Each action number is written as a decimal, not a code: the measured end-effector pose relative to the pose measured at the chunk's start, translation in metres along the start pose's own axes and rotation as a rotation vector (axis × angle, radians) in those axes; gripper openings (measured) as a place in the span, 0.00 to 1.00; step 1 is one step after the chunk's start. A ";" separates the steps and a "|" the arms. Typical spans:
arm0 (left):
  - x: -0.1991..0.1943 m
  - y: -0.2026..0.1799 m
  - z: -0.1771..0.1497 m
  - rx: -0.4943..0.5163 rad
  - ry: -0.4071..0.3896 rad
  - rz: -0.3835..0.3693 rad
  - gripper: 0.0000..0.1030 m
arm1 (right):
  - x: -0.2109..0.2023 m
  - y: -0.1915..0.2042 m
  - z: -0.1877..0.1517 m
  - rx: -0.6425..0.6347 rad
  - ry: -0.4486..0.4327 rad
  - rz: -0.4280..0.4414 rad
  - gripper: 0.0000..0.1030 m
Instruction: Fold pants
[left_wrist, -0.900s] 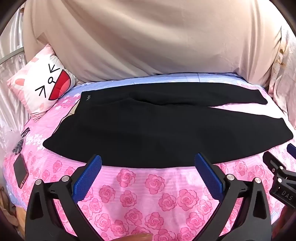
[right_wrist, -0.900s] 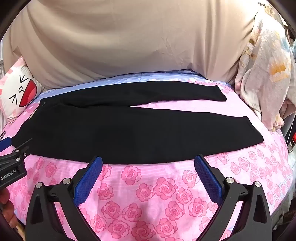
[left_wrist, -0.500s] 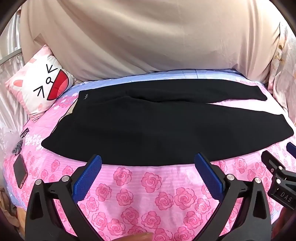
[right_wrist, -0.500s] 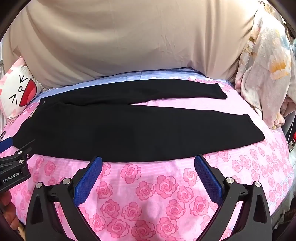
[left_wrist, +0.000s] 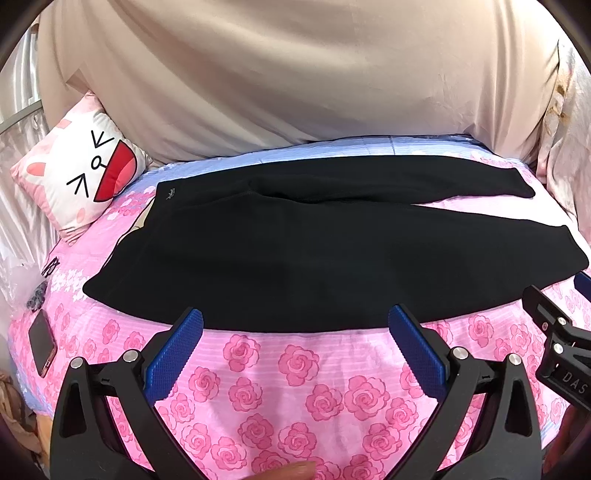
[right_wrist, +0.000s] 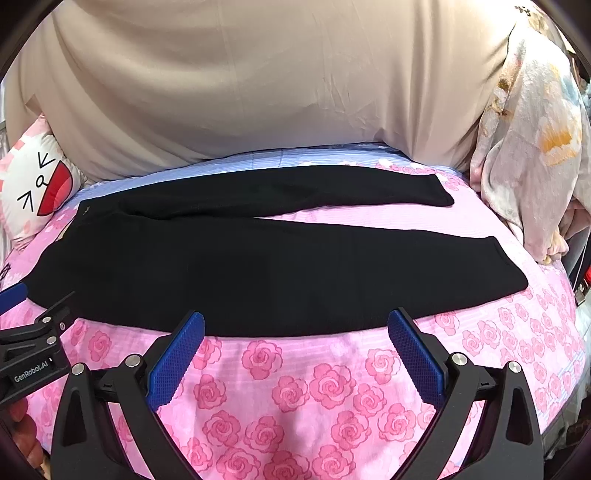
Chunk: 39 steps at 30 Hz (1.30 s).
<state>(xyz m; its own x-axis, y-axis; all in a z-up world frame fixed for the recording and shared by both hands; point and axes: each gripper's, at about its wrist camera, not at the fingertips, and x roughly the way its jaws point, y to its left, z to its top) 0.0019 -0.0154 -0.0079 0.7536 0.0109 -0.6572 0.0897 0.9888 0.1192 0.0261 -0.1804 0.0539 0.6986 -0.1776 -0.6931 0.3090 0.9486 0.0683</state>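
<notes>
Both tools are wide open and hold nothing: the left gripper and the right gripper each show blue ribbed pads spread as far apart as they go, with only bedding between them. Just ahead of both sets of fingertips lies the pair of black soft-knit pants, spread flat across the pink rose-printed bed sheet, waistband off to the left of the tools and the two legs running to the right. The farther leg angles away from the nearer one, so a wedge of sheet shows between the cuffs.

Over the last second the near edge of the pants has slid closer to the pads in both wrist views, and more of the far leg shows; both tools have eased forward and tipped toward the cloth. That reads as an approach, with no fold yet begun.

Left of the left tool, a white cartoon-face cushion leans at the bed's head and a dark phone lies on the sheet, both clear of the garment. Likely next is a pinch on the near leg's edge, to lay one leg over the other.
</notes>
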 end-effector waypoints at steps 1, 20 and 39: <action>0.000 -0.001 0.001 0.000 0.000 0.001 0.96 | 0.000 0.000 0.000 0.000 -0.001 0.001 0.95; 0.001 -0.002 0.011 0.000 0.002 0.021 0.96 | 0.008 0.003 0.004 -0.010 -0.003 0.021 0.95; 0.008 0.003 0.017 -0.009 0.012 0.025 0.96 | 0.013 0.003 0.004 -0.004 0.004 0.009 0.95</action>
<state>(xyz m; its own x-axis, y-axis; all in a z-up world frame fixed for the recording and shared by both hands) 0.0193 -0.0145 -0.0006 0.7476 0.0374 -0.6631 0.0652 0.9895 0.1293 0.0384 -0.1812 0.0479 0.6989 -0.1679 -0.6952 0.2997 0.9514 0.0715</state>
